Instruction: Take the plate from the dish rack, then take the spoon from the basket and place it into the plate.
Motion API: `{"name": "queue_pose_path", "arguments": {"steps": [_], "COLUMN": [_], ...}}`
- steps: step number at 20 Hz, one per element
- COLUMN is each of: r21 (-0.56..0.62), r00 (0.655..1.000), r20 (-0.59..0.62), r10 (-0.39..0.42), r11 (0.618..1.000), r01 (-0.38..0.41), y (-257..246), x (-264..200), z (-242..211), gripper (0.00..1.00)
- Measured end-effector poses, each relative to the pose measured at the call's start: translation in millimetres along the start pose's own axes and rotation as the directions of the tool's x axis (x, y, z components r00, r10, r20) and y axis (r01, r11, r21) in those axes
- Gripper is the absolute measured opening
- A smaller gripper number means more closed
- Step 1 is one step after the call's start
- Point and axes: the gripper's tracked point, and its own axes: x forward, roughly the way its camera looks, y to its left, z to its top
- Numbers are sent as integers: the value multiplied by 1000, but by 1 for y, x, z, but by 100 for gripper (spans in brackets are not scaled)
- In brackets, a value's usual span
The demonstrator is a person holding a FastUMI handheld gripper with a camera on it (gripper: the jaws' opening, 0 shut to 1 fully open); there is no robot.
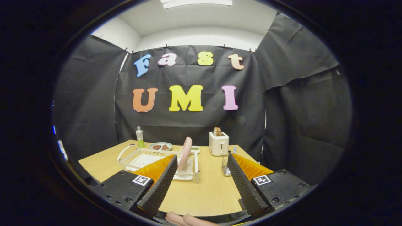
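Observation:
A pink plate point(186, 152) stands on edge in the white dish rack point(147, 158), at the rack's right end, just beyond my left finger. A small clear basket point(225, 165) stands on the table behind my right finger's tip; a utensil handle point(234, 149) pokes up from it, and the spoon itself is too hidden to make out. My gripper point(200, 161) is open, its fingers spread wide above the wooden table point(207, 191), with nothing between them. The plate and the basket both lie ahead, apart from the fingers.
A white toaster point(219, 143) holding a slice of bread stands at the back of the table. A grey plate with brown food point(160, 146) and a small green bottle point(139, 137) sit behind the rack. Fingers of a hand point(188, 219) show below the gripper.

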Motion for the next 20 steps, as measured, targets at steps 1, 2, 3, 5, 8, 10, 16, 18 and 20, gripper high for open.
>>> {"name": "queue_pose_path", "arguments": {"steps": [1,2,3,5,8,10,16,18,20], "r21": [-9,-19,-28,-39,-14,-15,32,29,0], "r00": [1000,1000,1000,1000,997,992,920,865,810], "r20": [-2,-6,-9,-13,-72,-125,-378,-481,-566], "r10": [-4,-12,-16,-8,10,25,102,144,150], "r11": [1000,1000,999,999,1000,1000,995,989,983], "r01": [4,12,16,8,-11,-27,-97,-148,-183], "y": [-3,-6,-8,-9,-8,-4,30,51,66], "x": [3,8,13,30,66,95,200,231,255], "z": [1,4,7,19,32,40,45,41,33], "gripper": [100,100,100,100,100,100,98,95,92]}}
